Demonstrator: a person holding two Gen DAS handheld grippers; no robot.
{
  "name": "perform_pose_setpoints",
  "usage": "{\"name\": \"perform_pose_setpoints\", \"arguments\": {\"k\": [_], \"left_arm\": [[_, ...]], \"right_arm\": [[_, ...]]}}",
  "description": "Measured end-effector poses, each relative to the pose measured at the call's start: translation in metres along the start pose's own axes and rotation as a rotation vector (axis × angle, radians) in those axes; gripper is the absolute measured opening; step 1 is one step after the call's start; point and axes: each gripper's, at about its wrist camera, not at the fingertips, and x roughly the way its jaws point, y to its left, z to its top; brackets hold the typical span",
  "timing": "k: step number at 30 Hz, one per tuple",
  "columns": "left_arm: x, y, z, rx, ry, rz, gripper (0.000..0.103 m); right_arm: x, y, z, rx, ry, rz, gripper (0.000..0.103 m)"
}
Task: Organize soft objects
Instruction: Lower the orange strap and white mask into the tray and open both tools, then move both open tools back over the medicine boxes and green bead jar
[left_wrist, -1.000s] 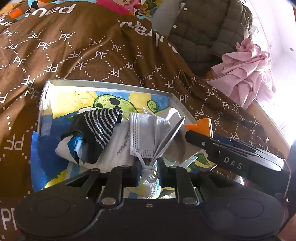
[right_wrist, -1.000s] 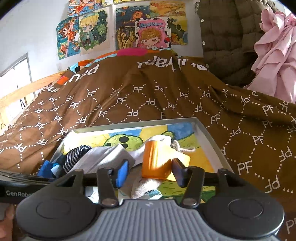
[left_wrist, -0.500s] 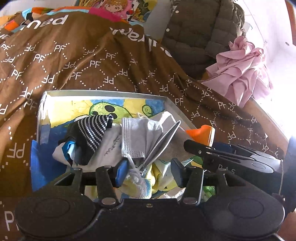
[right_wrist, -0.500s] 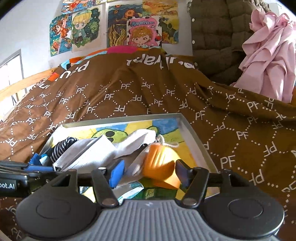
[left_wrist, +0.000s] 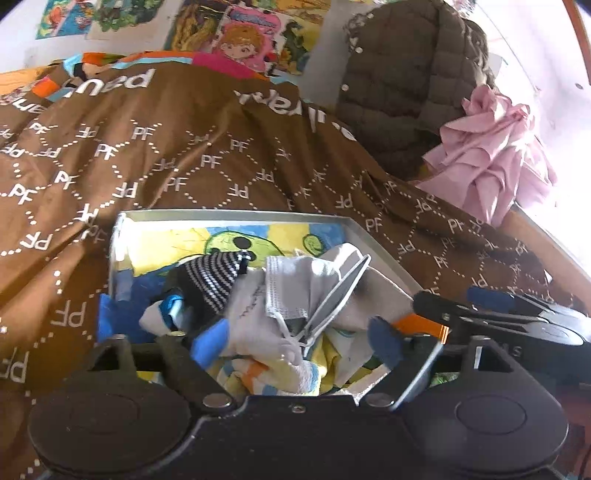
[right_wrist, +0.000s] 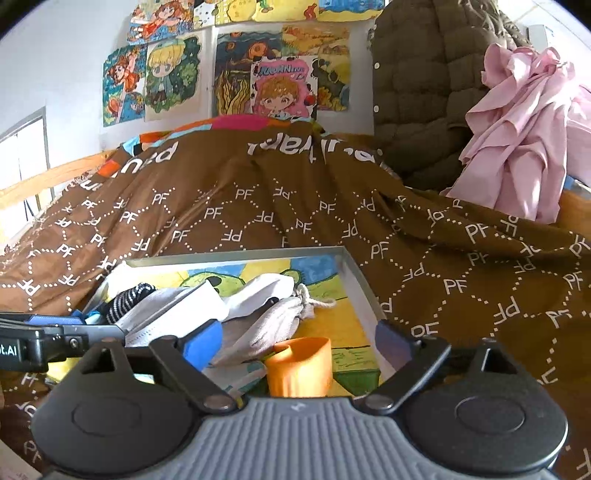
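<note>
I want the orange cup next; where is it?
In the right wrist view, the orange cup stands in the tray, between the open right gripper fingers, beside the drawstring pouch.

The left claw (left_wrist: 295, 341), a second ago pinched shut on the ear loop of the face mask (left_wrist: 286, 295), now stands with its jaws wide apart; the mask lies free on the heap of soft things in the tray (left_wrist: 236, 215); the right claw (right_wrist: 301, 345), which gripped the orange cup (right_wrist: 300, 369) a second ago, has spread its jaws too, and the cup now stands upright between them on the tray floor, touching neither finger; both claws have drawn back a little from the heap.
</note>
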Motion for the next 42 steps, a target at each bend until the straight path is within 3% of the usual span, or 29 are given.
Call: {"name": "perform_pose_setpoints", "arguments": {"k": [4,6,14,31,42], "left_arm": [[-0.01,-0.003,0.001,0.004,-0.016,0.011,0.092],[-0.015,-0.006,0.001,0.008,-0.026,0.019,0.097],[-0.046,-0.014,-0.014,0.018,-0.036,0.055,0.102],[-0.113,-0.035,-0.051,-0.046,0.062,0.104,0.102],[-0.155,-0.054,-0.083,0.068,0.09,0.142,0.102]], "right_arm": [[-0.013,-0.002,0.0,0.014,-0.015,0.012,0.102],[-0.019,-0.002,0.0,0.013,-0.018,0.012,0.103],[-0.052,-0.004,-0.012,0.03,-0.022,0.007,0.103],[-0.134,0.001,-0.051,0.037,-0.025,0.025,0.103],[-0.173,0.015,-0.097,0.005,0.065,0.108,0.103]]}}
